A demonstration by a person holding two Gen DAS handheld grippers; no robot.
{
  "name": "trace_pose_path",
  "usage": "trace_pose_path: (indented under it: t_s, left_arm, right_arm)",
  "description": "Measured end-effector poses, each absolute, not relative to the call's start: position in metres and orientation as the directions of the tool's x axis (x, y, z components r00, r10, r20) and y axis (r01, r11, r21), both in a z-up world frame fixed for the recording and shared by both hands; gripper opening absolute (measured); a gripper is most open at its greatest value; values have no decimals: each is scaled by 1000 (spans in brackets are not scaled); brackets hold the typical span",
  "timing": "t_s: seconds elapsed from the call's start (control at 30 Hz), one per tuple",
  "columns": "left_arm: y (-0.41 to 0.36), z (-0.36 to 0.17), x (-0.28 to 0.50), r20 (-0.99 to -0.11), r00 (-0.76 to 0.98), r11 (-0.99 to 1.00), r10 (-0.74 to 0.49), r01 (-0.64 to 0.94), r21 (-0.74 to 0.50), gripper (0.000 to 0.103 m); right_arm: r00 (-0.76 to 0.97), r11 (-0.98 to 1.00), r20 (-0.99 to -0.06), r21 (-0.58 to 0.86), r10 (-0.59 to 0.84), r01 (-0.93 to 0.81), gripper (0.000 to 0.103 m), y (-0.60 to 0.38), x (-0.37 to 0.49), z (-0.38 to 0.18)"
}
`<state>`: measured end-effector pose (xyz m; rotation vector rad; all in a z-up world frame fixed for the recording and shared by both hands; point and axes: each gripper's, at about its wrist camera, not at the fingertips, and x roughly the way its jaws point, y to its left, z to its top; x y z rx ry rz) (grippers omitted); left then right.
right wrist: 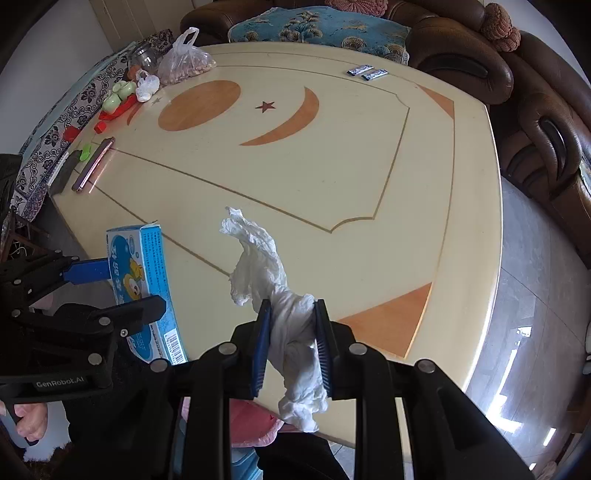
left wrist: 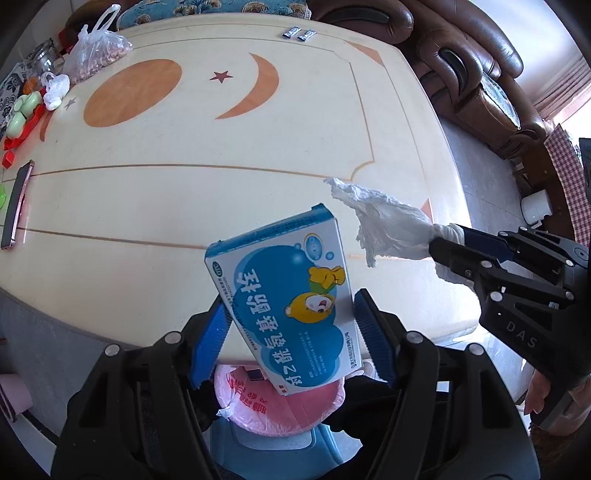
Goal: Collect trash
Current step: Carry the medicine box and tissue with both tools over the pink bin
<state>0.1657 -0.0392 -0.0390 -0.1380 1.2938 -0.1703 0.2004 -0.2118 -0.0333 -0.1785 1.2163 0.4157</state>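
Note:
My left gripper (left wrist: 290, 332) is shut on a blue and white medicine box (left wrist: 284, 295) with a cartoon bear, held tilted over the table's near edge, above a bin lined with a pink bag (left wrist: 280, 410). The box (right wrist: 147, 280) and left gripper (right wrist: 122, 288) also show in the right wrist view. My right gripper (right wrist: 291, 343) is shut on a crumpled white tissue (right wrist: 266, 266), held above the table's near edge. The tissue (left wrist: 388, 225) and right gripper (left wrist: 454, 240) show at the right of the left wrist view. The pink bag (right wrist: 251, 421) peeks below.
The cream table (left wrist: 221, 155) carries two small blue sachets (left wrist: 299, 33) at the far edge, a plastic bag of nuts (left wrist: 96, 51), a small white bag (left wrist: 55, 90), green cups (left wrist: 24, 107), red bits and a phone (left wrist: 16, 203) on the left. Brown sofas (left wrist: 480, 74) stand behind and right.

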Motion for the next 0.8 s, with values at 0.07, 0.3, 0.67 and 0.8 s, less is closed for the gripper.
trace_pose_path:
  t_s: [0.07, 0.3, 0.67, 0.8]
  left_arm:
    - [-37, -37, 153, -942, 269, 980, -201, 57, -192, 66]
    - [-30, -45, 108, -947, 260, 980, -191, 107, -168, 66]
    - [-17, -87, 48, -953, 220, 968, -209, 187, -169, 66]
    - [-19, -106, 28, -958, 201, 961, -205, 225, -159, 66]
  right_arm:
    - [289, 908, -932, 85, 218, -411, 23, -208, 181, -30]
    - [292, 897, -932, 71, 216, -436, 23, -195, 121, -34]
    - [284, 908, -938, 68, 199, -413, 23, -189, 55, -73]
    - [282, 913, -939, 72, 198, -401, 23, -185, 36, -92]
